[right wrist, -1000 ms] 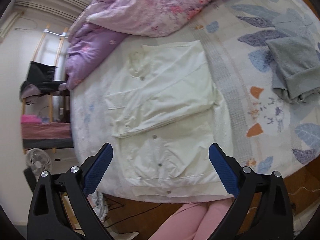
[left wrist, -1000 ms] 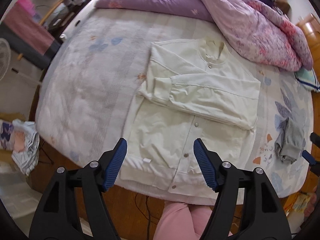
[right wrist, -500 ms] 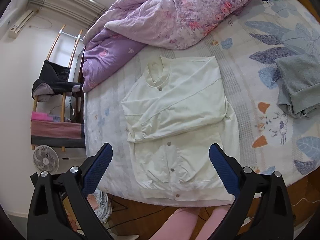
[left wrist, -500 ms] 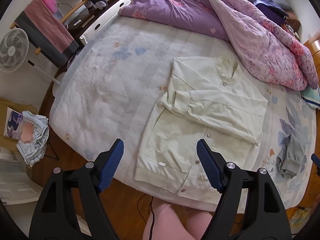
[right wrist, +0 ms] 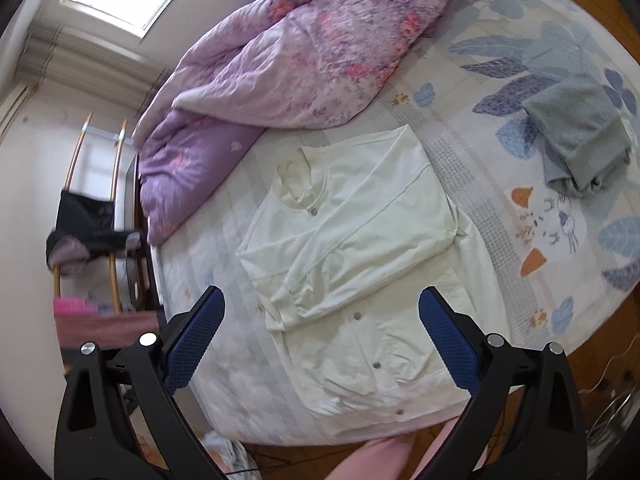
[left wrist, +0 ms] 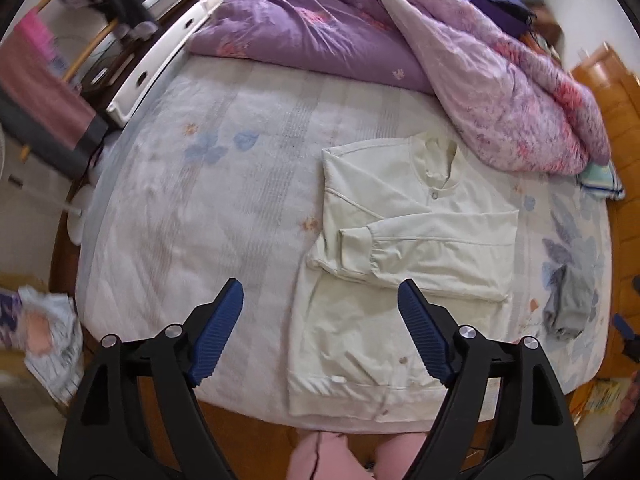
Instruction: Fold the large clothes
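The cream jacket (left wrist: 404,280) lies flat at the near edge of the bed (left wrist: 200,200), both sleeves crossed over its chest, so the hem seems ready to be lifted next. The left gripper (left wrist: 320,334) and right gripper (right wrist: 320,340) hover above it, jaws spread wide and empty.

I've pulled both grippers back and up; the cream jacket (left wrist: 404,264) now sits toward 3 o'clock in left view.
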`<state>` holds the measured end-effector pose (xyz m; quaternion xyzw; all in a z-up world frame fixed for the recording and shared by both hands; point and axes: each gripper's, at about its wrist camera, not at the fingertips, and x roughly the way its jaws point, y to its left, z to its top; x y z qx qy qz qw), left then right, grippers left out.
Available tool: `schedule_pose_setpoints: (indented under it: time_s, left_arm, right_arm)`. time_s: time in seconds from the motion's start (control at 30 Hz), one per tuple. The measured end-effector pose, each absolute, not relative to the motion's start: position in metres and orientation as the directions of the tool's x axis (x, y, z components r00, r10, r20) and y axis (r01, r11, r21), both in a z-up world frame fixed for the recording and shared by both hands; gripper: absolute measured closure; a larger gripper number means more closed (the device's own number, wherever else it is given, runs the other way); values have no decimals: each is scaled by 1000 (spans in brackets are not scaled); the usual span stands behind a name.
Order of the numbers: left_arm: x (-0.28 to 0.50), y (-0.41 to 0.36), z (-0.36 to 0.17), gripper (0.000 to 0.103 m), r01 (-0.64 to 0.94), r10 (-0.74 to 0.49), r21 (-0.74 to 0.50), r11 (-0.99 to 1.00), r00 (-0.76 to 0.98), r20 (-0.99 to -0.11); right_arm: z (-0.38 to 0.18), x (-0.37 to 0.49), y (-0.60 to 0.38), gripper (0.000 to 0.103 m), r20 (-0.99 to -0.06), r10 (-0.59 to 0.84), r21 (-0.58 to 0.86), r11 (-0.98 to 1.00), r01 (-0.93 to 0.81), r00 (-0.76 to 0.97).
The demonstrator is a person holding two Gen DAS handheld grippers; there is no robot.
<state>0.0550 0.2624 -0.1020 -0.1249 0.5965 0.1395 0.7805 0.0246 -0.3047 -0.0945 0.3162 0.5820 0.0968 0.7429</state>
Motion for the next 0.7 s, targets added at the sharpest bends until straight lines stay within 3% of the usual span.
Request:
schedule_pose_setpoints:
  time_s: [0.33,0.7]
  left_arm:
    - [117,286,-155,22,-363,-9,-61,930,146,-989]
    - [190,302,-152,22,-402,49,-18,915,156,-987]
  right_arm:
    - [-109,75,-293,9,-854,452,513,812,278,257]
    - [-153,156,-306,9,-883,443,467,856,220,153]
